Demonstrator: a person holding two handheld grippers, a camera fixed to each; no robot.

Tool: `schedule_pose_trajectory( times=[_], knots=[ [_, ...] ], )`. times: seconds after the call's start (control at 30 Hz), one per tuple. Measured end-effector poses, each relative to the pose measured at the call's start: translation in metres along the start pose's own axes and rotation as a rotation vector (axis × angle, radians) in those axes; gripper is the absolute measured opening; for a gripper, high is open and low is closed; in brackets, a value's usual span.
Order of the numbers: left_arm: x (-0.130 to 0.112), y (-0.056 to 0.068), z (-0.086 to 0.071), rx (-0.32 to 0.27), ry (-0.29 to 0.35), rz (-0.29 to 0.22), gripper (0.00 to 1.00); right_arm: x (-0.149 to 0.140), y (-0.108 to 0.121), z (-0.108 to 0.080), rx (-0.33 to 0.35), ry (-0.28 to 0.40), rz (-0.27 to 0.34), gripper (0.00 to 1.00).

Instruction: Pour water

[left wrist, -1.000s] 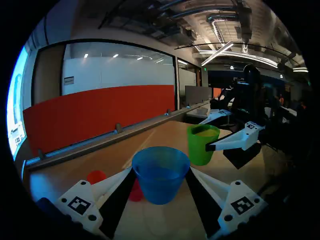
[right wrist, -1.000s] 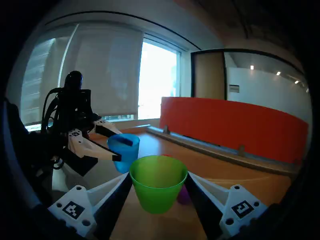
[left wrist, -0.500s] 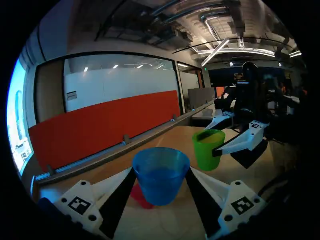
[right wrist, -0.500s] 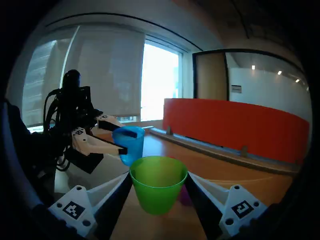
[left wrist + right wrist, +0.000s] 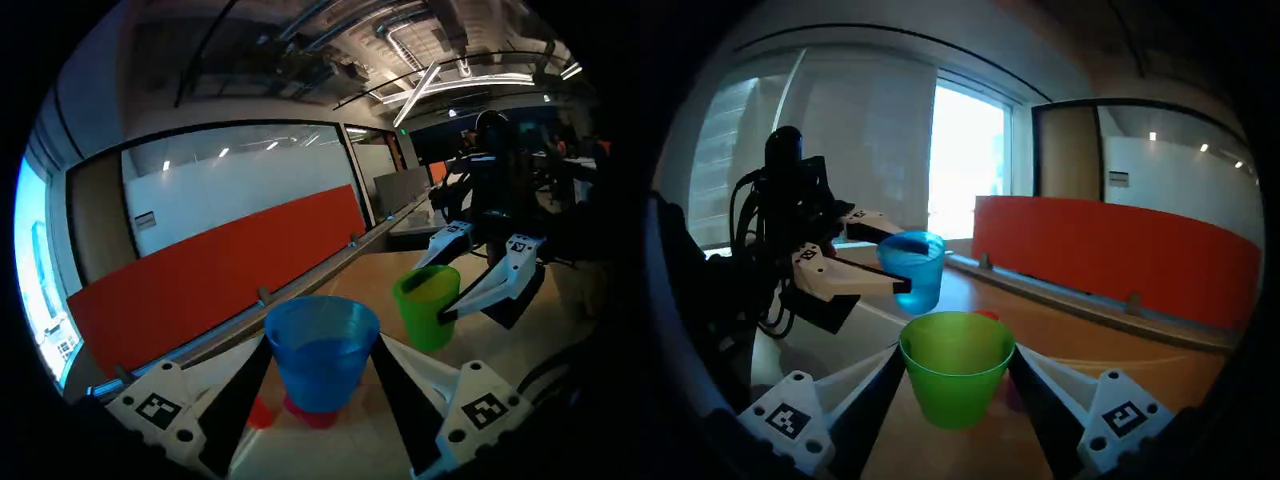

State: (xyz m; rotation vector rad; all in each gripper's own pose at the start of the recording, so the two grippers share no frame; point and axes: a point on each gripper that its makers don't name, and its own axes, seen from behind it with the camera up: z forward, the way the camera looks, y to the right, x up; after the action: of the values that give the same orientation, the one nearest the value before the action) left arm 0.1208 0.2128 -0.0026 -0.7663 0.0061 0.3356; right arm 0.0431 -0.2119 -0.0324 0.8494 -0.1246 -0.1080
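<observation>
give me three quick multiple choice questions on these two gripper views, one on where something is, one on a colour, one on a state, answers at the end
1. In the right gripper view, where is the blue cup relative to the green cup?
A. up and to the left
B. directly below
C. far to the right

2. What colour is the cup in the right hand-held gripper?
A. red
B. blue
C. green

3. What state is the blue cup in?
A. lying on its side on the desk
B. gripped by the left hand-held gripper, with liquid inside
C. stacked inside the green cup

Answers:
1 A, it sits above and left of the green cup's rim.
2 C, the green cup is clamped in that gripper's own grasp.
3 B, the gripper presses on both its sides and a liquid level shows through its wall.
</observation>
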Motion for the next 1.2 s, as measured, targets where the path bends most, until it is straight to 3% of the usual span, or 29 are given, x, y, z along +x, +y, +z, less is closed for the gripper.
schedule_pose_trajectory(
  times=[0.67,1.2],
  knots=[
    [0.026,-0.008,0.0,0.043,0.03,0.185,0.85,-0.014,-0.011,0.006,0.037,-0.015,-0.004,0.91],
    [0.044,-0.003,0.003,0.048,0.032,0.306,0.85,-0.017,-0.023,0.013,0.073,-0.019,-0.01,0.91]
  ],
)
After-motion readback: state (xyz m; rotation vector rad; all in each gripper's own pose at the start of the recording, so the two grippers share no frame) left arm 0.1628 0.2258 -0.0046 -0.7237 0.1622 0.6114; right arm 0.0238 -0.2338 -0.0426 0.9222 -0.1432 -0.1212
